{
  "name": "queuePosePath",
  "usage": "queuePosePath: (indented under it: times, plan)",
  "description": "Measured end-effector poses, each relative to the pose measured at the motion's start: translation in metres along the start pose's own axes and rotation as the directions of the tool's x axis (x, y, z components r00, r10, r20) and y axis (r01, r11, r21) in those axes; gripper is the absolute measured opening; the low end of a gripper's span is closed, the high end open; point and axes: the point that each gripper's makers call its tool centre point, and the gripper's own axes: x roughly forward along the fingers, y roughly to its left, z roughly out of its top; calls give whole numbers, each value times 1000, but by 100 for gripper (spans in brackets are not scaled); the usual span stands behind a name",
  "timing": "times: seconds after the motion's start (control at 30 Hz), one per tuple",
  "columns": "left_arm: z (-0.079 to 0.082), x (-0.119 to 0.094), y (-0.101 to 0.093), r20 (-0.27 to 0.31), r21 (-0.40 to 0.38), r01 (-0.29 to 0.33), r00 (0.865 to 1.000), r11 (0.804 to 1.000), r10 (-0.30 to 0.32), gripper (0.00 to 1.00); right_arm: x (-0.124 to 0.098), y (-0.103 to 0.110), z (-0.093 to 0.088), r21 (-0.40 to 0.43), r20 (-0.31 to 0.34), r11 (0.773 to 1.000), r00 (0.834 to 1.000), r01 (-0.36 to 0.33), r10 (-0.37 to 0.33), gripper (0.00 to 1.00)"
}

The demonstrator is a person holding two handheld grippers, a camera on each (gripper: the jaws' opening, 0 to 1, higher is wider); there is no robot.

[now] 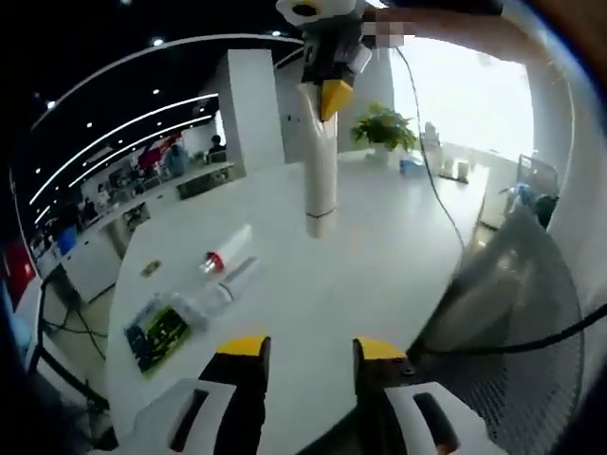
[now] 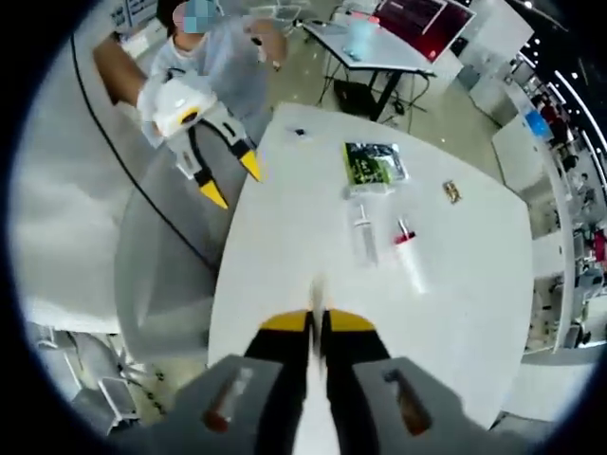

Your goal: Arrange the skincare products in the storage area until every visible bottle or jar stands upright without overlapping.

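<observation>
In the left gripper view the left gripper [image 1: 308, 353] sits low over the near edge of the white table [image 1: 360, 256], its two yellow-tipped jaws apart with bare tabletop between them. Just beyond the jaws, toward the table's left side, a green-and-black sachet [image 1: 159, 327] lies flat. Past it a clear bottle [image 1: 220, 289] lies on its side, and just beyond that a white tube with a red cap [image 1: 226, 249] lies tipped over too — neither stands upright. Farther up, the right gripper [image 1: 330, 81] hangs above the table middle, clamped on a tall white tube [image 1: 321, 166] that hangs straight down, its lower end close over the tabletop. At the table's far edge stands a green potted plant [image 1: 384, 128].

In the right gripper view the right gripper [image 2: 317, 324] has its jaws pressed together on the white tube [image 2: 316, 289], seen end-on as a thin pale sliver. Across the table [image 2: 474, 275] from it lie the clear bottle [image 2: 364, 232] and the red-capped tube [image 2: 410, 254], side by side and apart; beyond them the sachet [image 2: 373, 166], and off to the right a small brown packet [image 2: 451, 191]. Off the table's left edge — held by a person in grey [image 2: 204, 57] — the left gripper [image 2: 230, 180] shows its jaws spread.
</observation>
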Motion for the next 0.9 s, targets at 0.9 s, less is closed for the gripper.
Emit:
queuePosePath:
  times: [0.9]
  plan:
    - [-34, 13, 32, -166, -56, -156, 976, 986, 144, 27, 12, -120, -33, -20, -125, 1000, 992, -2, 0, 2]
